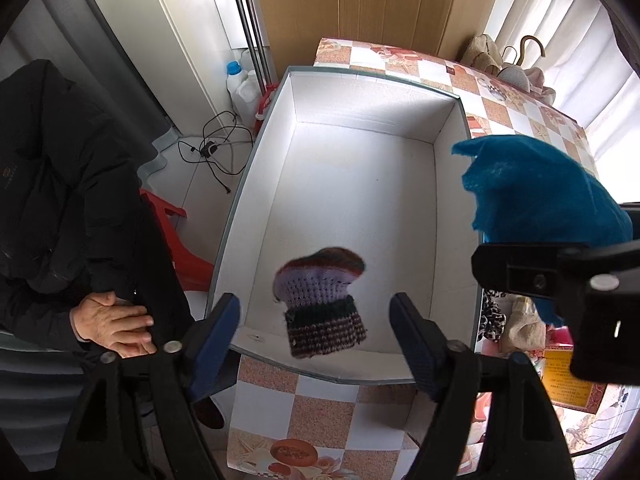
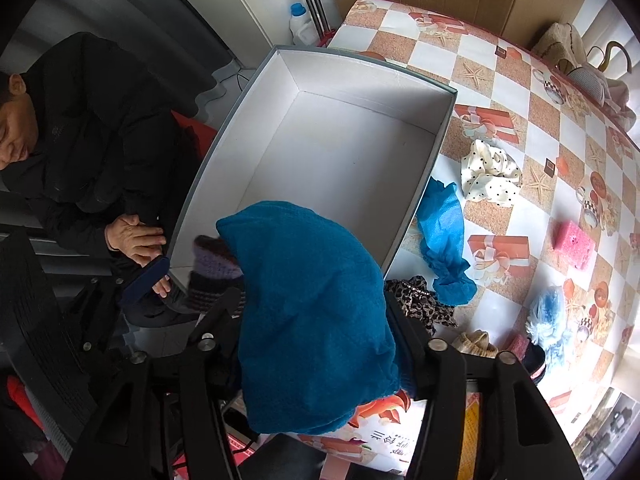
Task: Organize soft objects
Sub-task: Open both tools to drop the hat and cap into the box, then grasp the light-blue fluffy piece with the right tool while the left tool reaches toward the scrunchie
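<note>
- The left gripper [image 1: 316, 322] stands wide, pads clear of the striped knit hat [image 1: 320, 300], a purple, maroon and dark piece in blurred view over the near end of the box [image 1: 256, 168].
- The right gripper [image 2: 316, 320] is spread too; the teal fleece cloth [image 2: 312, 312] drapes between its fingers, whether pressed I cannot tell.
- Beyond, the white box floor lies bare up to its far wall.
- Right of the box, on the checkered table [image 2: 516, 216], lie a blue cloth [image 2: 444, 240] and a dotted scrunchie [image 2: 490, 174].

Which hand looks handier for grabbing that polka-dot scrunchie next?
The right gripper, probably: the polka-dot scrunchie lies on the table on its side of the white box, though the teal cloth sits between its fingers.
</note>
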Action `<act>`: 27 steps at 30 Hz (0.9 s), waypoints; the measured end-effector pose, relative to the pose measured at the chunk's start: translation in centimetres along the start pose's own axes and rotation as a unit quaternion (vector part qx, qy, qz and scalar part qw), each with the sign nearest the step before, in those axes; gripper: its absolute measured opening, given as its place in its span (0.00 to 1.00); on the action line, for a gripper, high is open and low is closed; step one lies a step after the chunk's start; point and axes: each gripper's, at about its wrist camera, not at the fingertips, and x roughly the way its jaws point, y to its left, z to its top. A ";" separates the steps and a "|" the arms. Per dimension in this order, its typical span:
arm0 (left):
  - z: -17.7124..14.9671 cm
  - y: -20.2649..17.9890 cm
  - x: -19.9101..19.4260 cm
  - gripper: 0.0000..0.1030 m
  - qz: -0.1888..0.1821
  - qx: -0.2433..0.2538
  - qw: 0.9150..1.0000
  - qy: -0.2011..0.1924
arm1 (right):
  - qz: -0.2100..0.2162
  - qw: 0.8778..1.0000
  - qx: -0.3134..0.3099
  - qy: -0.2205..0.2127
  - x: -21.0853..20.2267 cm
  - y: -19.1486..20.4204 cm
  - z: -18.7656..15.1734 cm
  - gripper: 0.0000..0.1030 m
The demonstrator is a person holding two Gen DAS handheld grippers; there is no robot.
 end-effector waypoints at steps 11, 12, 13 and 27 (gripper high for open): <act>0.2 -0.6 -1.3 1.00 -0.058 -0.011 0.998 -0.011 | -0.001 0.999 0.052 0.011 -2.0 -3.7 -1.8 1.00; 0.2 -0.8 -1.4 1.00 -0.069 -0.009 0.998 -0.009 | 0.002 0.998 0.064 0.013 -2.4 -4.5 -2.2 1.00; 0.3 -1.1 -1.5 1.00 -0.077 -0.005 0.997 -0.006 | 0.006 0.997 0.077 0.015 -3.0 -5.4 -2.7 1.00; -0.2 -11.4 -1.7 1.00 -0.092 0.128 0.987 0.028 | -0.029 0.964 0.263 0.031 -9.1 -24.3 -12.1 1.00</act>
